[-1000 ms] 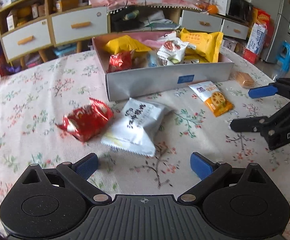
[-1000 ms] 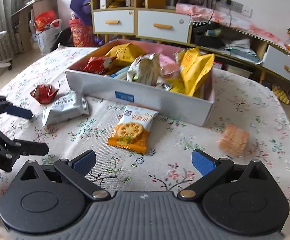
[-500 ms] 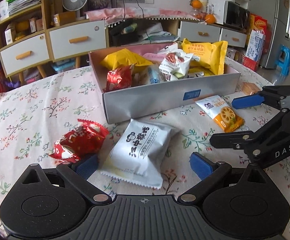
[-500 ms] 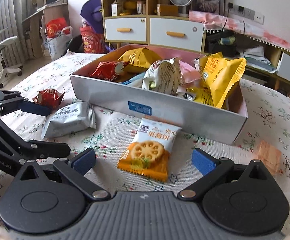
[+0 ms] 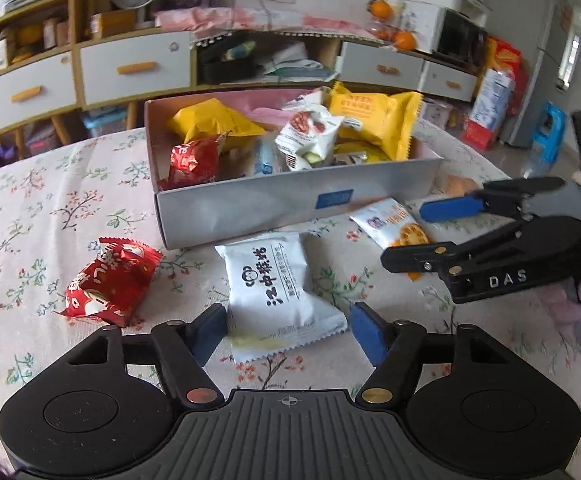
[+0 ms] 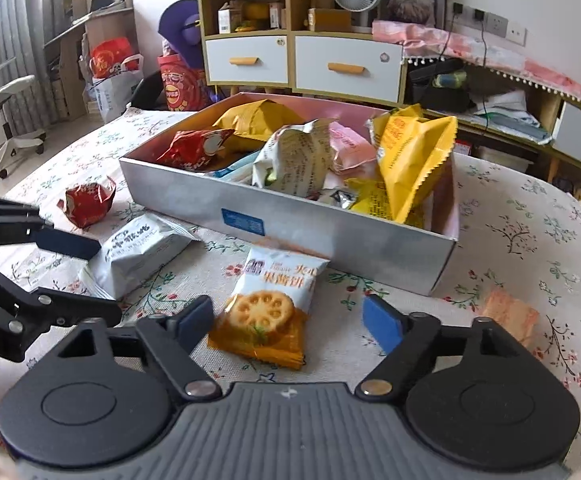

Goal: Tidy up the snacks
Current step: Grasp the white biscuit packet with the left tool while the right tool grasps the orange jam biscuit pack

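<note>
Left-wrist view had the left gripper (image 5: 286,330) low over the floral cloth (image 5: 30,216), its blue pads (image 5: 209,332) either side of the near end of a white pack (image 5: 276,288). The jaws had just been closing, yet a sliver of cloth showed between each pad and the wrapper, so they stood apart, not pressing. The pack lay flat with its far end at 12 o'clock, close to the front wall of the box (image 5: 274,204). A red pack (image 5: 110,280) sat at 10 o'clock, well apart.

Right-wrist view showed the right gripper (image 6: 288,320) likewise astride a biscuit pack (image 6: 270,304), jaws just having been closing and not yet on it; the left pad looked nearly at the wrapper edge, the right pad clear of it. Its far end reached toward 12 o'clock, almost to the box. A small orange wafer (image 6: 510,314) lay at 2 o'clock on the cloth.

Both packs looked like light, air-puffed film pillows: soft, crinkly and rather slick, likely to squash and slide out of a shallow pinch. The biscuit inside the orange pack would probably crack under a hard squeeze. The better hold, in my judgement, was across the body just behind the near crimped seam, pads square to the long edges, closing only until the film firmed. The box was already crowded with yellow, red and white packs, so each would likely have needed dropping onto the heap, not wedging in.
</note>
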Demonstrator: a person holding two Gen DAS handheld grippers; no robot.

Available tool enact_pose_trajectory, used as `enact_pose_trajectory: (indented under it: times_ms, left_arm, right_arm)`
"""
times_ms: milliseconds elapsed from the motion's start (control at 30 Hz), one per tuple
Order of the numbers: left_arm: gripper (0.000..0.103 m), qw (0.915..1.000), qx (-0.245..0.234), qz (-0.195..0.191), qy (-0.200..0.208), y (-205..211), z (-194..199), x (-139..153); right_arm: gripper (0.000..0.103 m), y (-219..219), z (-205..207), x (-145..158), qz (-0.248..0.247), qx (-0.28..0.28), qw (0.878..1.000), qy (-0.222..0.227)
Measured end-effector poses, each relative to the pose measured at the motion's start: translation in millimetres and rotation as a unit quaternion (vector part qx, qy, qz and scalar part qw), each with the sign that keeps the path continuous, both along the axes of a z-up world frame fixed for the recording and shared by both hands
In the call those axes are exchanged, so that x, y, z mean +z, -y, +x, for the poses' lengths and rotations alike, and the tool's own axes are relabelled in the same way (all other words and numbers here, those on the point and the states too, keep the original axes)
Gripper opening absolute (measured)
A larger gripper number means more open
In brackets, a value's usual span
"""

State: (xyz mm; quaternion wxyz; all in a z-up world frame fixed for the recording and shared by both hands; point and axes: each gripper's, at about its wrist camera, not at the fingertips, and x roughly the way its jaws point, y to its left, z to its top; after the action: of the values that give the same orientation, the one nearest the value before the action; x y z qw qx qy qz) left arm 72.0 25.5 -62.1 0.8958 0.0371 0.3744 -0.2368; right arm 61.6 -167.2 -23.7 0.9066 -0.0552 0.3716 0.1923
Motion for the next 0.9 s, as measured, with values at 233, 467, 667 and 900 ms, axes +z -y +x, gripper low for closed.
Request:
enact_pose_trajectory:
  times_ms: [233, 467, 667, 900]
  left_arm:
    - [0.065, 0.9991, 0.04, 0.017, 0.0, 14, 8, 0]
    - [0.057, 0.9966, 0.078, 0.025, -0.007, 20, 12, 2]
    - [0.05, 0.9943, 0.101, 0.03, -0.017, 24, 13, 5]
    - [0.042, 0.9933, 0.109, 0.022, -0.03, 28, 11, 8]
  right_arm:
    - [0.068, -5, 0, -1, -0.006, 0.006, 1.0, 0.003]
    - [0.059, -6, 0, 0, -0.008, 0.011, 1.0, 0.001]
    - [0.047, -11, -1, 2, -0.012, 0.017, 1.0, -0.002]
    - [0.037, -13, 0, 4, -0.015, 0.008, 1.0, -0.012]
